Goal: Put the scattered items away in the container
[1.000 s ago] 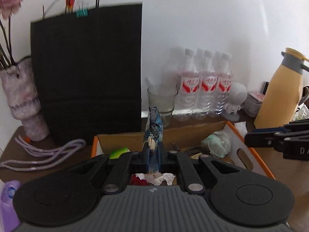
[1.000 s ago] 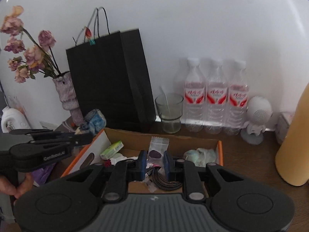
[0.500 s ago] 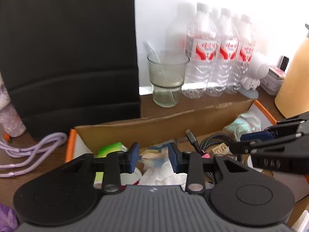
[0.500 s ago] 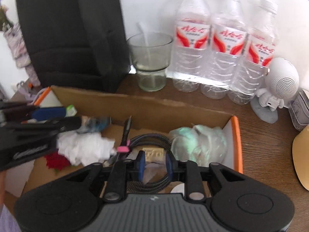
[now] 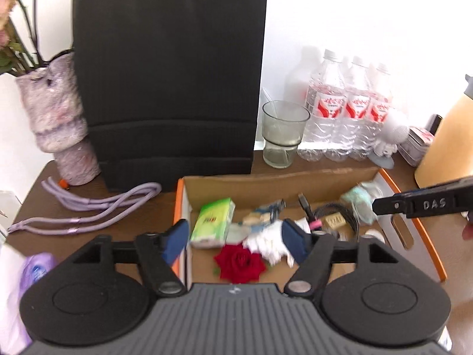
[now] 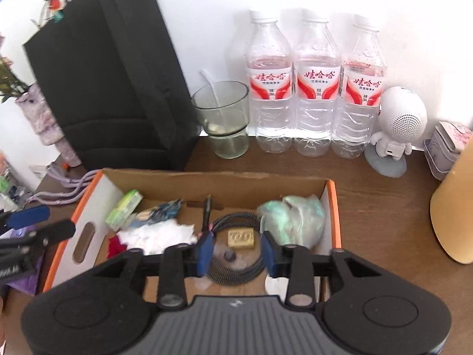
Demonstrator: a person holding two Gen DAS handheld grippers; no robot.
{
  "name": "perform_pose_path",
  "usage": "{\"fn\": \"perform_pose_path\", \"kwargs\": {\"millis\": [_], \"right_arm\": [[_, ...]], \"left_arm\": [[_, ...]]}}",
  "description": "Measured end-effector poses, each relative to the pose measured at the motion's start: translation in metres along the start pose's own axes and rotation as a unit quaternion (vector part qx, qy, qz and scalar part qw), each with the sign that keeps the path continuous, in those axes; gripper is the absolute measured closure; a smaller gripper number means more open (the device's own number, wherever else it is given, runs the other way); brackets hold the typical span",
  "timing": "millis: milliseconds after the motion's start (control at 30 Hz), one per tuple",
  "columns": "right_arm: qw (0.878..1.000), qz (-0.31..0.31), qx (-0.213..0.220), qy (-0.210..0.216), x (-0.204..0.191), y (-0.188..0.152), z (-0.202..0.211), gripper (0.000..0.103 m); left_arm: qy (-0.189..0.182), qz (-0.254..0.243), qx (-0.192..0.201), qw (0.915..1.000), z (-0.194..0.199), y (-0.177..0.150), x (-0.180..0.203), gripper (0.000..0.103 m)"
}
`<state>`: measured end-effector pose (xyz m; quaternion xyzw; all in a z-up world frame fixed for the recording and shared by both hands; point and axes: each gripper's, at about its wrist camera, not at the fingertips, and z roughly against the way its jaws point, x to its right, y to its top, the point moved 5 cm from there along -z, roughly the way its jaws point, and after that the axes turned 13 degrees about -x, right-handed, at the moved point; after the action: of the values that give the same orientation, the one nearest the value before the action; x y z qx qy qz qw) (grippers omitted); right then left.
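The cardboard box point(image 5: 325, 174) point(image 6: 207, 177) with orange rims holds a green tissue pack point(image 5: 211, 222), a red rose point(image 5: 239, 263), crumpled white tissue point(image 5: 269, 241), a blue packet point(image 5: 263, 213) point(image 6: 159, 211), a coiled black cable point(image 6: 236, 216) and a mint bag point(image 6: 292, 216). My left gripper point(image 5: 235, 241) hovers over the box's left part, its jaws opening with nothing pressed between them. My right gripper point(image 6: 238, 251) hangs over the cable, its jaws also opening. A small clear bag point(image 6: 229, 256) lies loose below it.
A black paper bag point(image 5: 168, 82), a glass point(image 6: 221, 118), three water bottles point(image 6: 316, 82), a white robot speaker point(image 6: 396, 124) and a yellow flask point(image 6: 455, 207) stand behind and right of the box. A vase point(image 5: 56, 118), purple cords point(image 5: 88, 207) and a purple packet point(image 5: 35, 269) are at left.
The left gripper let go of the blue packet, which now lies in the box, and its jaws spread wide. The right gripper dropped lower over the box, released the small clear bag and opened.
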<state>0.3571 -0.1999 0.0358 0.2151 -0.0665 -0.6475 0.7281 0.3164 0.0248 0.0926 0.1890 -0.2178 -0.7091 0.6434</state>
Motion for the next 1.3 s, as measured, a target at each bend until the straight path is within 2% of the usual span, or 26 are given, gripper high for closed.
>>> {"fn": "perform_pose_path", "kwargs": {"millis": [33, 67, 167, 267, 300, 367, 467, 533, 633, 767, 900, 967, 1033, 1100, 1133, 1233, 1267, 1300], "right_arm": [[1.0, 0.002, -0.001, 0.001, -0.002, -0.006, 0.003, 0.054], [1.0, 0.004, -0.005, -0.003, -0.003, -0.011, 0.006, 0.05], [1.0, 0.003, -0.016, -0.023, -0.006, -0.028, 0.012, 0.049], [0.999, 0.009, -0.001, -0.034, -0.014, -0.048, 0.026, 0.048], [0.999, 0.021, 0.014, -0.032, -0.019, -0.058, 0.034, 0.046], [0.996, 0.048, 0.065, -0.031, -0.031, -0.077, 0.052, 0.041], [0.982, 0.077, 0.168, -0.046, -0.045, -0.111, 0.072, 0.038], [0.968, 0.083, 0.231, -0.048, -0.052, -0.134, 0.081, 0.038], [0.956, 0.072, 0.283, -0.036, -0.057, -0.163, 0.087, 0.034], [0.951, 0.054, 0.302, -0.042, -0.063, -0.203, 0.09, 0.034], [0.95, 0.032, 0.309, -0.034, -0.065, -0.264, 0.092, 0.033], [0.954, 0.014, 0.299, -0.018, -0.064, -0.29, 0.088, 0.031], [0.961, 0.026, 0.274, -0.004, -0.069, -0.31, 0.08, 0.031], [0.962, 0.049, 0.267, -0.021, -0.075, -0.321, 0.078, 0.031], [0.961, 0.057, 0.27, -0.032, -0.077, -0.327, 0.079, 0.031], [0.961, 0.068, 0.267, -0.032, -0.081, -0.331, 0.079, 0.031], [0.961, 0.07, 0.267, -0.029, -0.082, -0.331, 0.079, 0.031], [0.961, 0.073, 0.266, -0.029, -0.084, -0.331, 0.078, 0.031]], "left_arm": [[0.007, 0.001, -0.001, 1.0, 0.004, -0.005, -0.001, 0.019], [0.012, 0.001, -0.006, 0.9999, 0.007, -0.009, -0.001, 0.019], [0.019, 0.001, -0.012, 0.9997, 0.017, -0.022, 0.001, 0.016], [0.057, -0.015, 0.037, 0.9976, 0.037, -0.04, 0.007, 0.008], [0.064, -0.022, 0.066, 0.9956, 0.046, -0.047, 0.009, 0.003], [0.062, -0.027, 0.123, 0.9901, 0.063, -0.067, 0.013, 0.001], [0.035, -0.024, 0.189, 0.981, 0.083, -0.1, 0.014, 0.0], [0.029, -0.017, 0.225, 0.9737, 0.094, -0.122, 0.014, 0.0], [0.028, -0.021, 0.257, 0.9657, 0.105, -0.151, 0.018, 0.0], [0.039, -0.009, 0.234, 0.9713, 0.114, -0.2, 0.02, 0.0], [0.044, -0.035, 0.191, 0.98, 0.091, -0.241, 0.029, 0.002], [0.048, -0.048, 0.158, 0.985, 0.074, -0.247, 0.03, 0.014], [0.057, -0.044, 0.133, 0.9885, 0.058, -0.245, 0.026, 0.035], [0.064, -0.023, 0.116, 0.9909, 0.046, -0.24, 0.017, 0.041], [0.064, -0.015, 0.105, 0.9923, 0.04, -0.238, 0.014, 0.041], [0.053, 0.0, 0.073, 0.9959, 0.025, -0.237, 0.006, 0.041], [0.051, 0.007, 0.064, 0.9966, 0.02, -0.237, 0.003, 0.044], [0.052, 0.014, 0.052, 0.9972, 0.017, -0.237, 0.001, 0.063]]}}
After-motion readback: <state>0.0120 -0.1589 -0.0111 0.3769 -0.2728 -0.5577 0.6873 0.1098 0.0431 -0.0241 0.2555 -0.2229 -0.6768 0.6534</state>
